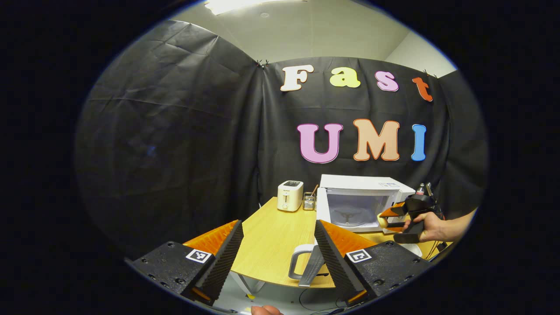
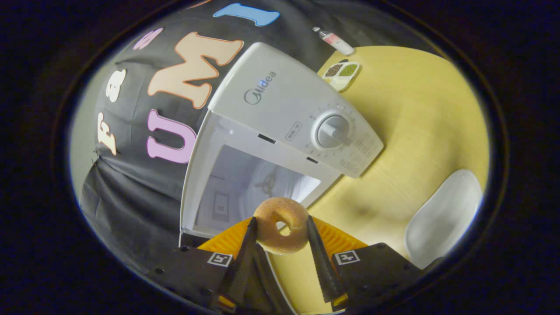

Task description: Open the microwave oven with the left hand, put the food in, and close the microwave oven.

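Microwave (image 2: 280, 109) stands open; right gripper (image 2: 280, 227) pinches doughnut (image 2: 281, 231) at its mouth; left gripper (image 1: 278, 245) gapes, holding nothing.

Prob. staged kitchen booth: microwave (image 1: 365, 203), toaster (image 1: 290, 195), cloth walls.

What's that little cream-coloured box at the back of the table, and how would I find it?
Start at the big white microwave oven with its door open on the wooden table. Look just left of it, past a small wire rack: the cream box with a dark top is a toaster. It stands alone at the table's far corner, against the black cloth.
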### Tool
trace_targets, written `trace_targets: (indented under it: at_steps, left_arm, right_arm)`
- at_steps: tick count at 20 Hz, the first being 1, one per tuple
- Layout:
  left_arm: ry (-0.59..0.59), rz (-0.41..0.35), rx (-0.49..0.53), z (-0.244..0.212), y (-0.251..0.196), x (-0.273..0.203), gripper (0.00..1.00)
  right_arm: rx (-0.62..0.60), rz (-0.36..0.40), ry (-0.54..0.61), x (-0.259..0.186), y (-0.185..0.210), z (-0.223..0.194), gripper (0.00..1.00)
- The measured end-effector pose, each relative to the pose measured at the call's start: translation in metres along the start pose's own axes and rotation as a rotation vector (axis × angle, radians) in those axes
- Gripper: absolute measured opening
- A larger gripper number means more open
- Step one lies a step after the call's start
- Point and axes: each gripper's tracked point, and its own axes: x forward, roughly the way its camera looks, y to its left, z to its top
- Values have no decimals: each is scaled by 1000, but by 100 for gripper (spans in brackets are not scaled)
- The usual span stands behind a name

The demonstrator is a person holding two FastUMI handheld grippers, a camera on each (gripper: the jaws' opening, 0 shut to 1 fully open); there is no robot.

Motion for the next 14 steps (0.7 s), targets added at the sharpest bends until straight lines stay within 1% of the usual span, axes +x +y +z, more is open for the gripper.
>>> trace_targets:
  at_steps: [1, 3, 4, 5, 6, 7, 8, 9, 10, 11, 12, 13, 14]
  left_arm:
    - [7, 1, -11, -3, 0, -1, 96]
    - [23, 11, -29, -6, 0, -1, 96]
    - [34, 20, -35, -9, 1, -3, 96]
    - [39, 27, -41, -10, 2, -3, 94]
    - [39, 35, -47, -9, 3, -3, 94]
    - [40, 44, -49, -8, 5, -4, 96]
    - [43, 53, -46, -10, 7, -5, 96]
    - [43, 63, -40, -9, 9, -7, 96]
    - [43, 69, -36, -7, 10, -8, 96]
    - [43, 75, -31, -7, 12, -10, 96]
    - [45, 79, -26, -6, 11, -11, 94]
    - [46, 82, -20, -6, 11, -12, 96]
    - [48, 87, -13, -6, 12, -13, 94]
  right_arm:
    - [31, 5, -18, 7, 6, 0, 63]
    - [96, 25, -50, 21, 22, -4, 63]
    - [124, 34, -64, 29, 31, -8, 75]
    - [142, 33, -74, 38, 36, -11, 75]
    - [159, 38, -91, 45, 41, -13, 63]
    - [170, 41, -115, 50, 47, -12, 63]
    - [171, 35, -138, 56, 50, -11, 69]
    - [165, 30, -150, 61, 51, -11, 63]
    - [154, 19, -169, 66, 51, -11, 63]
    - [147, 10, -187, 71, 51, -10, 69]
    - [144, 4, -198, 76, 50, -10, 69]
    - [137, -6, -205, 82, 49, -11, 63]
    - [120, -10, -206, 90, 47, -12, 63]
